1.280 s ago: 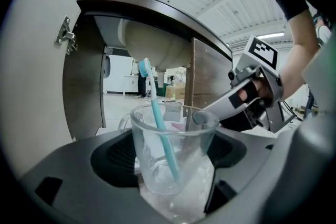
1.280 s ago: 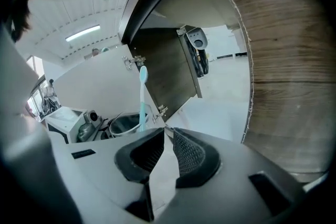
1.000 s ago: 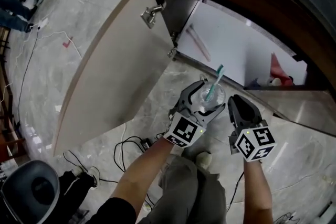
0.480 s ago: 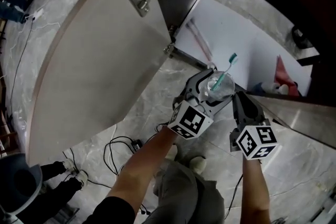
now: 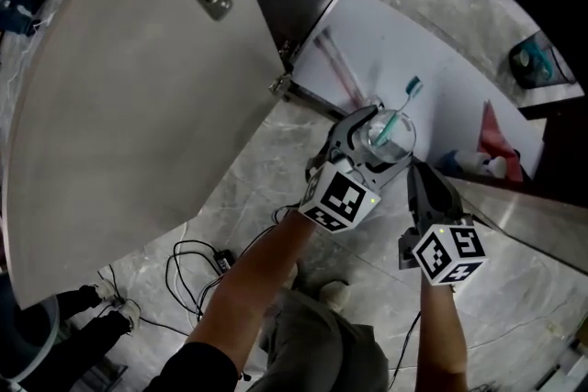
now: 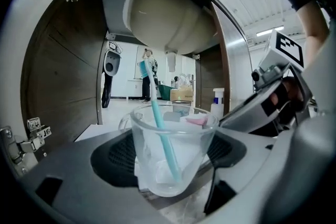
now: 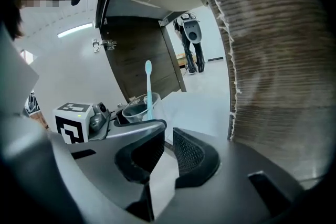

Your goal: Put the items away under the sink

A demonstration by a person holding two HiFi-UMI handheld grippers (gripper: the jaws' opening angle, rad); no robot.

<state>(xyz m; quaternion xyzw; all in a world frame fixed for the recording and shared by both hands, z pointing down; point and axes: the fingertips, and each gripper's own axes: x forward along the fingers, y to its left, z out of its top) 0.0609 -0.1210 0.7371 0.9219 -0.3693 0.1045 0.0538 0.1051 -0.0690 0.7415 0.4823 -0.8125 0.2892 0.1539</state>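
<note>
Cup (image 5: 390, 135) nearer cabinet (image 5: 432, 78), bottles (image 5: 487, 166) half-hidden

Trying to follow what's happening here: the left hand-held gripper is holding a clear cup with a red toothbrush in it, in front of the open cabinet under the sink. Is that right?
Not quite: the toothbrush is teal, not red, as the left gripper view shows. The left hand-held gripper does hold the clear cup before the open cabinet under the sink.
</note>
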